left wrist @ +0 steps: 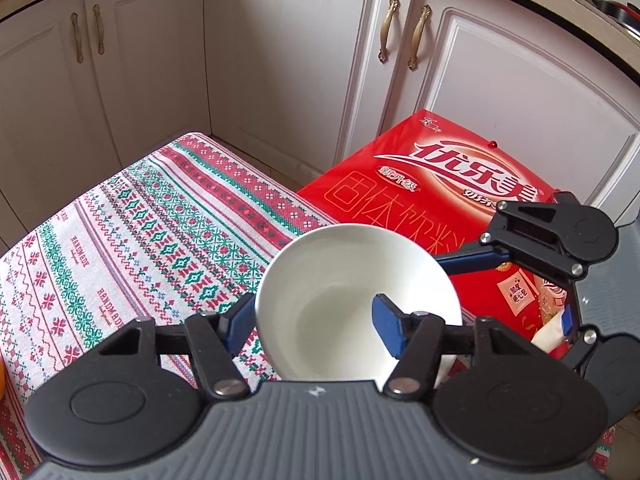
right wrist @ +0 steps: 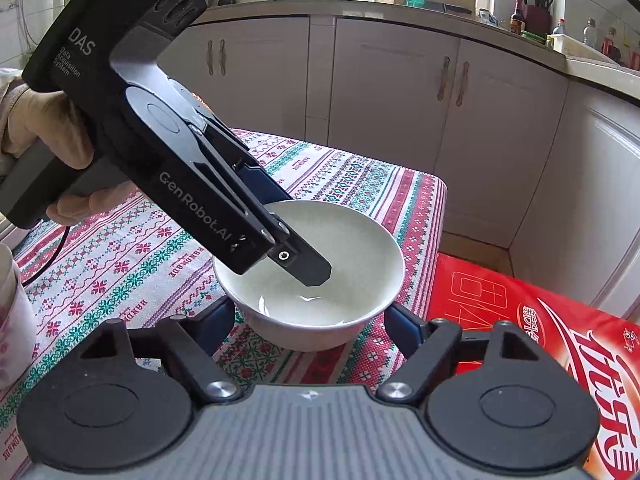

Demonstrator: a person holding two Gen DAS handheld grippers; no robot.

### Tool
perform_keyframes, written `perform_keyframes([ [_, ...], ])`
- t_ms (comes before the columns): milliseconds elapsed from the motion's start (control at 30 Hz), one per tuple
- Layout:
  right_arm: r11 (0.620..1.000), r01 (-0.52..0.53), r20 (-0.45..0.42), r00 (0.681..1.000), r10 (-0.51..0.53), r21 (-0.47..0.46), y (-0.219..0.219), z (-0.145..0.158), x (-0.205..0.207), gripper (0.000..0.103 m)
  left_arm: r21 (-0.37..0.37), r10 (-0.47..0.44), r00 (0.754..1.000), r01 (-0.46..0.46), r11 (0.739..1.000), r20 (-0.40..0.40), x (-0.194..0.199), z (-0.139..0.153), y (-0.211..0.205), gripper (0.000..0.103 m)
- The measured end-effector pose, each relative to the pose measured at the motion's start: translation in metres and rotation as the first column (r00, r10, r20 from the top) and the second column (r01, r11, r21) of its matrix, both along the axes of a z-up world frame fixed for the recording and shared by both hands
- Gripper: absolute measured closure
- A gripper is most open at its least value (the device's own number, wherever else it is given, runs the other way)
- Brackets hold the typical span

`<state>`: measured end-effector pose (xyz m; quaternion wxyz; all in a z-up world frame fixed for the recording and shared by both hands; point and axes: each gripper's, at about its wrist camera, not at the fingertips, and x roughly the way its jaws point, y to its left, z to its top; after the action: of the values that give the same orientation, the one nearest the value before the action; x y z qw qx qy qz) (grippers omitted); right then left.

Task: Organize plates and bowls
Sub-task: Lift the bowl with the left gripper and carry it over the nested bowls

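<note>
Gripping the white bowl (left wrist: 352, 300) by its rim, the left gripper (left wrist: 316, 320) has one blue finger (left wrist: 386, 330) inside the bowl and the other outside, against the wall. The bowl's near edge is cut off behind the gripper's own body in the left wrist view. In the right wrist view the left gripper's (right wrist: 308, 268) inner finger reaches into the bowl (right wrist: 320, 280), while the outer finger is hidden behind it. Whether the bowl's base rests on the patterned tablecloth (right wrist: 120, 256) or hangs just above it cannot be told.

The right gripper (right wrist: 310, 326) sits close to the bowl with its jaws spread wide, one blue pad to either side of the bowl's lower wall; contact is hard to make out, as the fingertips are partly hidden beneath the bowl. In the left wrist view it (left wrist: 516, 280) enters from the right, mostly cut off.

A red printed bag (left wrist: 432, 200) lies just beside the table's edge, below the bowl's right side. White cabinet doors (left wrist: 288, 64) stand behind. A mug (right wrist: 10, 316), half cut off, stands at the left edge.
</note>
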<state>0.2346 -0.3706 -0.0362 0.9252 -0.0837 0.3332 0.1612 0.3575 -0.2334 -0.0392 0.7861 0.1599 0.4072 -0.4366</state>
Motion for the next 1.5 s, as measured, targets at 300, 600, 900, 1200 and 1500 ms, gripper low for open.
perform_keyframes([
  [300,1.000,0.002,-0.007,1.000,-0.002,-0.004,0.002,0.002,-0.001,0.019,0.006,-0.007,1.000,0.007,1.000,0.003,-0.002,0.001,0.000,0.044],
  [600,1.000,-0.006,-0.012,1.000,0.007,0.020,0.006,0.017,-0.016,0.019,-0.003,-0.012,1.000,0.013,1.000,0.019,-0.023,0.018,0.012,0.044],
  [900,0.999,-0.031,-0.006,0.999,0.032,0.033,0.021,0.041,-0.049,0.019,-0.020,-0.003,0.999,0.004,1.000,0.050,-0.062,0.045,0.033,0.044],
  [1200,0.998,-0.057,0.008,0.998,0.057,0.028,0.043,0.065,-0.087,0.019,-0.044,0.017,0.996,-0.013,0.999,0.084,-0.106,0.068,0.057,0.044],
  [1500,0.994,-0.102,0.041,0.994,0.101,0.027,0.072,0.084,-0.124,0.019,-0.063,0.056,0.991,-0.048,0.997,0.125,-0.150,0.087,0.091,0.044],
])
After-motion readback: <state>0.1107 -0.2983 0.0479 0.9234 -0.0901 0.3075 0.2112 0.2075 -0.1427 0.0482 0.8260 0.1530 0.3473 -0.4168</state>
